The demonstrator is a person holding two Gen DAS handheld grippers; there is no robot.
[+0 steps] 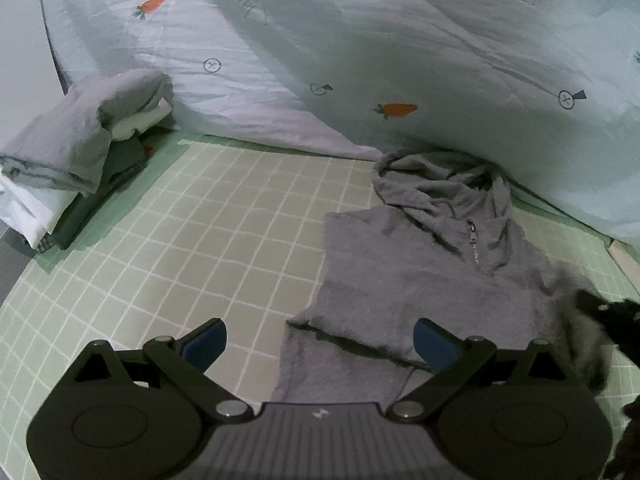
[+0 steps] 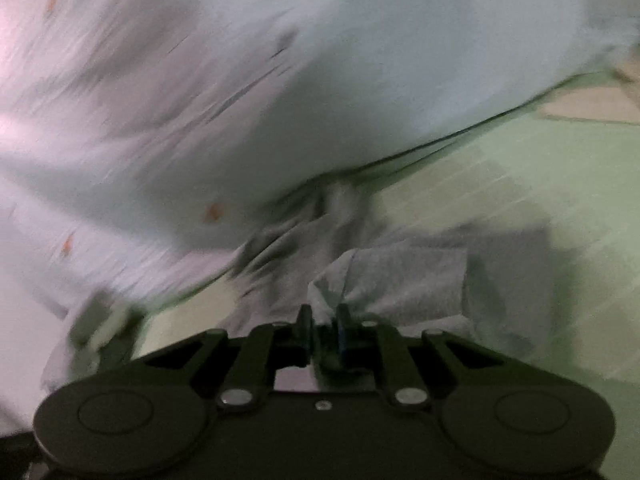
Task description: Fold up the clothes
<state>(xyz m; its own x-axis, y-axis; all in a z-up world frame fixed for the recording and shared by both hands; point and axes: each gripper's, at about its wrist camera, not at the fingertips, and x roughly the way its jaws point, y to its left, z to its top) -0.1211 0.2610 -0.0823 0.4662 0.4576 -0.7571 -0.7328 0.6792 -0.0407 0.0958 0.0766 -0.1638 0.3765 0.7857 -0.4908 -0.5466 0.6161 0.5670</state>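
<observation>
A grey zip hoodie lies on the green grid mat, hood toward the duvet, its left side folded in. My left gripper is open and empty, hovering over the hoodie's lower hem. My right gripper is shut on a bunched grey fold of the hoodie, apparently a sleeve, and holds it above the mat; this view is motion-blurred. In the left wrist view the right gripper shows as a dark blurred shape at the hoodie's right edge.
A pale duvet with carrot prints is heaped along the mat's far side and fills the blurred right wrist view. A stack of folded grey and white clothes sits at the mat's far left.
</observation>
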